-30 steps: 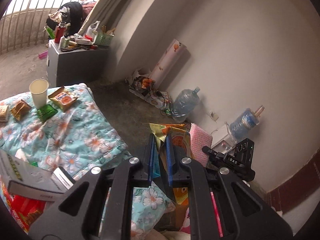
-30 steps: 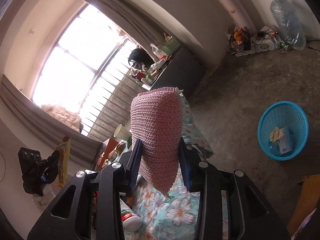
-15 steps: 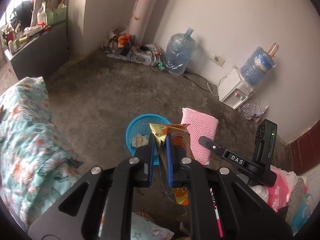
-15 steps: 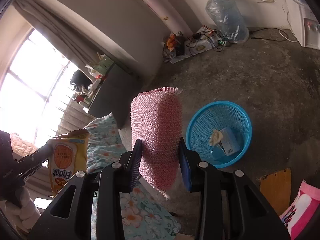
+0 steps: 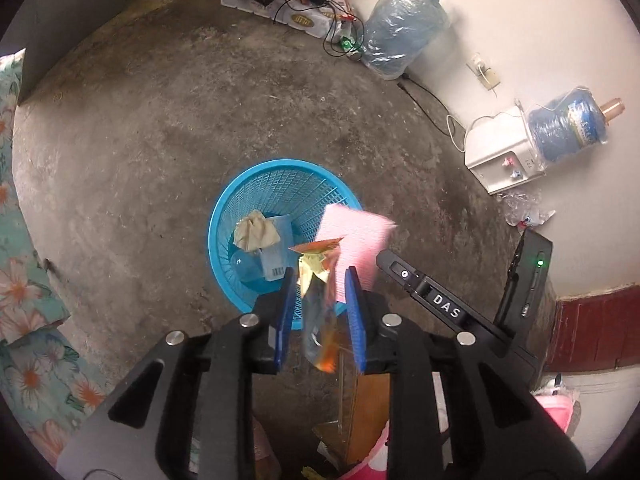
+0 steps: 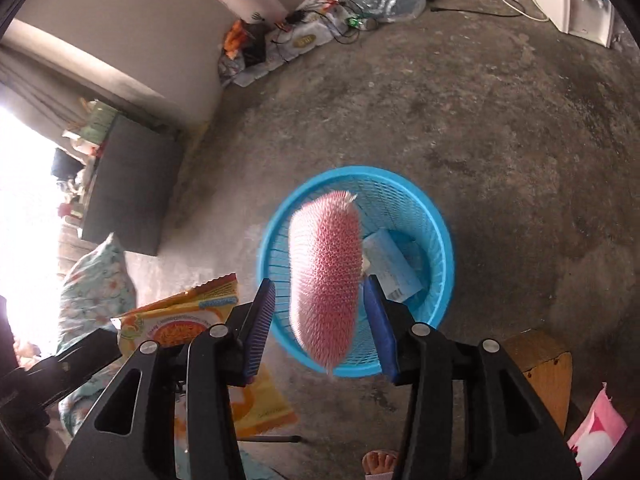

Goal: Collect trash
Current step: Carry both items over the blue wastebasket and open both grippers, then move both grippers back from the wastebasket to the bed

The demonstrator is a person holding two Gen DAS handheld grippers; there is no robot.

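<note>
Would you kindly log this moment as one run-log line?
left gripper: opening, wrapper slipping free | right gripper: opening, pink sponge loose | both above blue basket

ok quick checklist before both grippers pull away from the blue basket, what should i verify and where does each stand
1. Left gripper over the blue basket: ok, though near its closest rim.
2. Left jaws let go: ok; they have just been opening, and the snack wrapper sits blurred between the pads with a gap on each side.
3. Right gripper over the basket: ok.
4. Right jaws let go: ok; they have just been opening, and the pink scrubber is loose and blurred between them.
5. Both items landing inside: cannot tell, both are still in the air.
6. Room in the basket: ok, only a crumpled tissue and a small box lie at the bottom.
</note>
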